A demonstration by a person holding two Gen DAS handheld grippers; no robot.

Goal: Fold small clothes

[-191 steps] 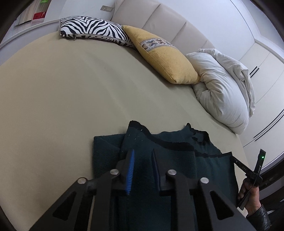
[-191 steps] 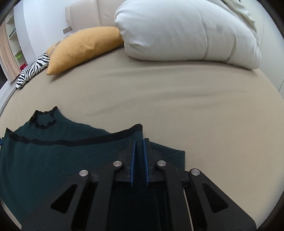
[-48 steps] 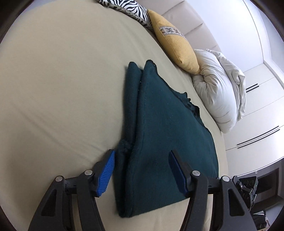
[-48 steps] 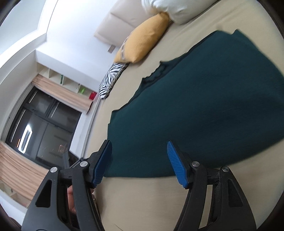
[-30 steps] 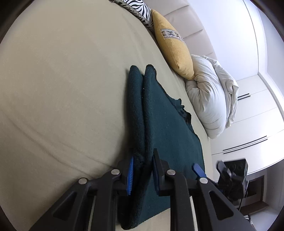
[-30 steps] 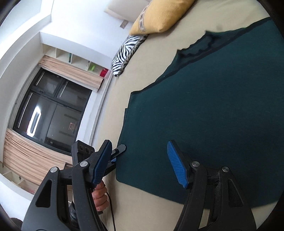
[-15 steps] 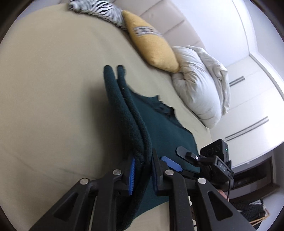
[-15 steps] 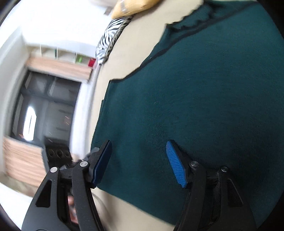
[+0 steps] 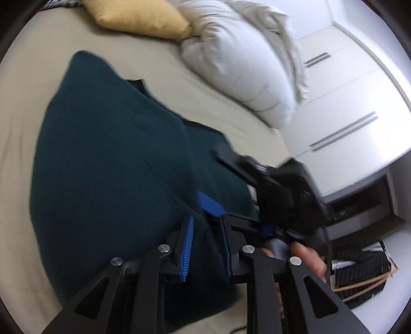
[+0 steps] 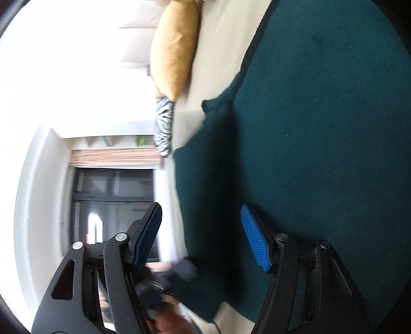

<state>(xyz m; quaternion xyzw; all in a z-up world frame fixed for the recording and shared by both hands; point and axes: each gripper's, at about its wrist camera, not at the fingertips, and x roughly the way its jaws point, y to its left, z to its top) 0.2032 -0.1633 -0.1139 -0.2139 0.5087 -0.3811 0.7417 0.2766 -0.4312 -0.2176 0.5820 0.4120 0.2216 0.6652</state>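
Observation:
A dark teal knit top (image 9: 110,167) lies on the beige bed (image 9: 25,77). My left gripper (image 9: 206,246) is shut on its folded left edge and carries that side up and over the rest of the top. My right gripper (image 10: 203,239) is open, its jaws wide apart, low over the top (image 10: 321,128) with nothing between its pads. It also shows in the left wrist view (image 9: 272,190), just right of my left gripper, above the garment's near edge.
A white duvet bundle (image 9: 244,64) and a yellow cushion (image 9: 138,18) lie at the head of the bed. A zebra cushion (image 10: 163,123) lies beyond. White wardrobe doors (image 9: 346,102) stand to the right. Dark items (image 9: 359,267) lie on the floor.
My left gripper closed on the folded left edge, lifted it and swung it rightward over the top. My right gripper stayed open and rolled while moving over the garment.

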